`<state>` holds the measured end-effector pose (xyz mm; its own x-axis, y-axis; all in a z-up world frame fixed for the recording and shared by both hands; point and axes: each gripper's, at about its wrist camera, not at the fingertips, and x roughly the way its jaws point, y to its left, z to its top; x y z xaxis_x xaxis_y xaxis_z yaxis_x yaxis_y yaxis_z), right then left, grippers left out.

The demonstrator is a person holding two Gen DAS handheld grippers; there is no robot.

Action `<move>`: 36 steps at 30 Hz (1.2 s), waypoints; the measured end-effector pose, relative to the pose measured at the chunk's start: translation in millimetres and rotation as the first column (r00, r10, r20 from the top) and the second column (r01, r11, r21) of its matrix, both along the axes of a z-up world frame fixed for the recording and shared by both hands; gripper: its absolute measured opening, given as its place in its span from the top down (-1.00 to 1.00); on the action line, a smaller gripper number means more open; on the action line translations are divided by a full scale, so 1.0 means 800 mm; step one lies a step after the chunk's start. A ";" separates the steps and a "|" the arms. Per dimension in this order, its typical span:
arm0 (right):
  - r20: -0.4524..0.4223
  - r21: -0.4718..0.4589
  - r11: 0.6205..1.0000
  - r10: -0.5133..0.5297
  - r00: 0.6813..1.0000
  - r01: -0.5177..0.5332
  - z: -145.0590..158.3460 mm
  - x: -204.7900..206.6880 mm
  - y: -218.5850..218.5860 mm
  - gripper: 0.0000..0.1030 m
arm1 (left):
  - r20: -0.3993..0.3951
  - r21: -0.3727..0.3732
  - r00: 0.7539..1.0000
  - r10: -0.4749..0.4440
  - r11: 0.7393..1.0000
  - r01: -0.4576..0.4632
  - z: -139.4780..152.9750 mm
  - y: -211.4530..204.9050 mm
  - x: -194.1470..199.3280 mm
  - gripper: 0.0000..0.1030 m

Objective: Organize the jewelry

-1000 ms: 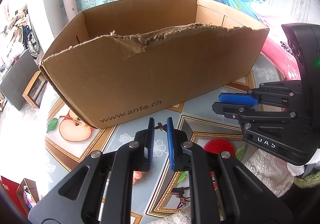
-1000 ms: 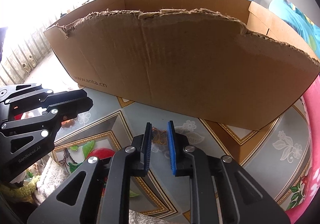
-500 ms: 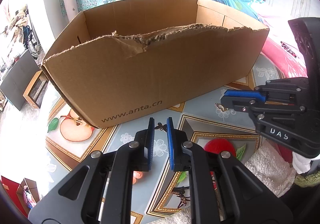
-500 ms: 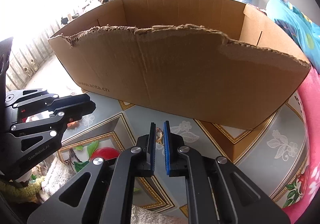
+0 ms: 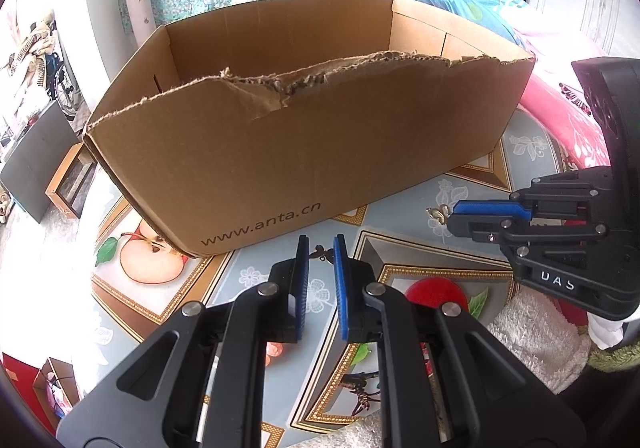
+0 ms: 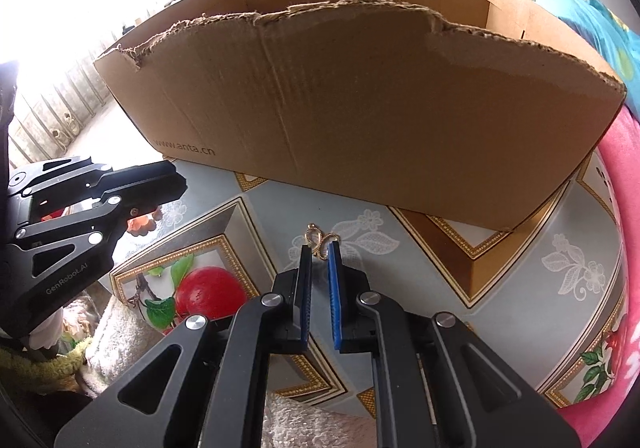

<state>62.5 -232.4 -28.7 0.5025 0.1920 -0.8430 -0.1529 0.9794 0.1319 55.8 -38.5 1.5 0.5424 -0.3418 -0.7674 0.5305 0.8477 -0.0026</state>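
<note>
A small gold butterfly-shaped jewelry piece (image 6: 319, 240) is pinched between the blue pads of my right gripper (image 6: 320, 253), held above the table; it also shows at that gripper's tips in the left wrist view (image 5: 439, 213). My left gripper (image 5: 320, 248) has its jaws narrowly apart over a small dark jewelry piece (image 5: 322, 253) lying on the table; whether it grips it is unclear. A large open cardboard box (image 5: 304, 144) with a torn front edge stands just behind both grippers, also seen in the right wrist view (image 6: 360, 108).
The table (image 6: 560, 280) has a glossy cover printed with fruit and gold frames. A white fluffy cloth (image 5: 536, 340) lies at its near edge. A pink and blue bed (image 5: 560, 96) is to the right of the box.
My right gripper closed on the gold piece and lifted it off the table, moving right and up in the left wrist view. My left gripper has barely moved.
</note>
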 end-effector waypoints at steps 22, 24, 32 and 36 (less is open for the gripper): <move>0.040 -0.028 0.999 -0.021 0.999 0.022 0.004 0.008 0.007 0.48 | -0.009 0.000 1.000 0.003 1.000 -0.003 -0.002 -0.003 0.003 0.79; 0.045 -0.048 0.998 -0.028 0.999 0.031 0.003 0.009 0.013 0.48 | -0.009 0.001 1.000 0.002 1.000 -0.002 -0.003 -0.004 0.004 0.78; 0.050 -0.079 0.995 -0.050 0.998 0.054 0.003 0.011 0.022 0.68 | -0.009 0.004 1.000 0.004 1.000 -0.004 -0.004 -0.003 0.004 0.78; 0.044 -0.072 0.996 -0.052 0.998 0.055 0.003 0.013 0.020 0.68 | -0.007 0.005 1.000 0.003 1.000 -0.003 -0.004 -0.004 0.003 0.79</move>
<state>72.8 -216.0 -26.2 0.5461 0.1025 -0.8314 -0.1039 0.9931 0.0542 58.2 -41.9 -1.8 0.5382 -0.3365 -0.7727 0.5279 0.8493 -0.0021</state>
